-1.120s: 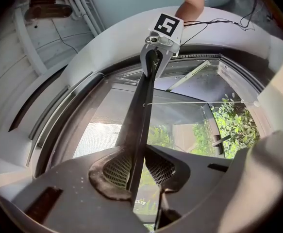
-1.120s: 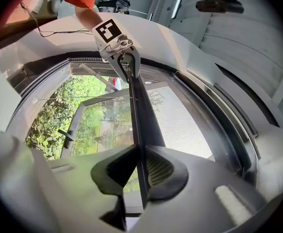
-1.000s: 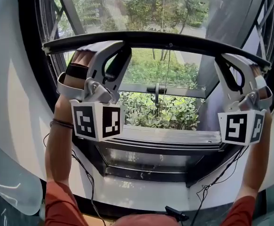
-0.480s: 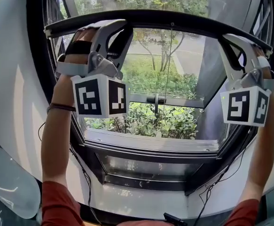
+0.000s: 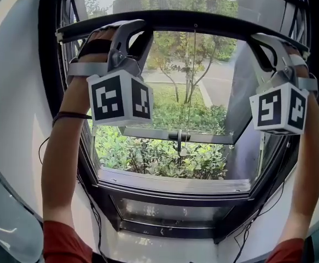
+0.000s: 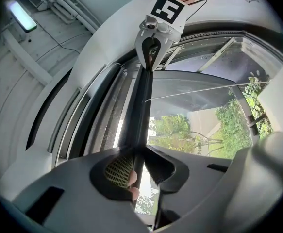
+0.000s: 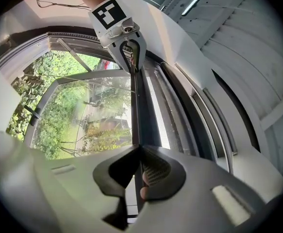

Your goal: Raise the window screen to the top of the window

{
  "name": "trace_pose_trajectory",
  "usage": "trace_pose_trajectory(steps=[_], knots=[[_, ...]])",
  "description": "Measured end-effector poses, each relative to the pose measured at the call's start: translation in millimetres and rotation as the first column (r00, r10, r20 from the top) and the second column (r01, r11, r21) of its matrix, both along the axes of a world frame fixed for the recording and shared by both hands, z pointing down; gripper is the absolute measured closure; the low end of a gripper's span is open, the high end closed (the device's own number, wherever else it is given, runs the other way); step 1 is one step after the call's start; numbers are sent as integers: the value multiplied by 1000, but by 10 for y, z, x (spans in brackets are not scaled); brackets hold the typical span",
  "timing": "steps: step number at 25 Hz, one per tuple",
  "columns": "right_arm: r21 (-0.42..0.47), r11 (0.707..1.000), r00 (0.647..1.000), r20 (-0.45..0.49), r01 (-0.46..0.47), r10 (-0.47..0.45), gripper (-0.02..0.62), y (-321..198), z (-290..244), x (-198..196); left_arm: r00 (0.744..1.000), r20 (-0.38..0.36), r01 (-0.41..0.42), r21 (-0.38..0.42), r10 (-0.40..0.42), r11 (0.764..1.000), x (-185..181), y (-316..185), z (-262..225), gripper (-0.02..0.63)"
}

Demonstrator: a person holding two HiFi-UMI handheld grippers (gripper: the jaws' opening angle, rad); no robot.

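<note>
Head view: left gripper [image 5: 131, 30] and right gripper [image 5: 262, 41], jaws just tightened, clamp the screen bar [image 5: 203, 22] high in the window [image 5: 48, 92]. Lifting looks nearly done; next, push it level to the top.

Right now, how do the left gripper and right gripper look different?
The left gripper clamps the black screen bar near its left end; the right gripper near its right end. The left gripper's marker cube shows a different pattern from the right gripper's. Both have just been closing their jaws on that bar.
</note>
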State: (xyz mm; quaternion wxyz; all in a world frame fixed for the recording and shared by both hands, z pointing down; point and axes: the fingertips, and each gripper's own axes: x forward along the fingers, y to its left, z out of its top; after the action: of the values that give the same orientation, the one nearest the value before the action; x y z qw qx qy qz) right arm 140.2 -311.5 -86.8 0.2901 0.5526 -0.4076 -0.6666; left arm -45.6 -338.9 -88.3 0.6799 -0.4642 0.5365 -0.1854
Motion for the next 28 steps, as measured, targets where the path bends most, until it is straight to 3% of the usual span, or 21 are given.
trace_pose_trajectory(steps=[18, 28], knots=[[53, 992, 993, 20, -117, 116, 566, -67, -1139, 27, 996, -10, 89, 104, -88, 991, 14, -40, -1156, 531], [93, 983, 987, 60, -157, 152, 561, -109, -1560, 30, 991, -69, 120, 133, -111, 984, 13, -65, -1575, 528]])
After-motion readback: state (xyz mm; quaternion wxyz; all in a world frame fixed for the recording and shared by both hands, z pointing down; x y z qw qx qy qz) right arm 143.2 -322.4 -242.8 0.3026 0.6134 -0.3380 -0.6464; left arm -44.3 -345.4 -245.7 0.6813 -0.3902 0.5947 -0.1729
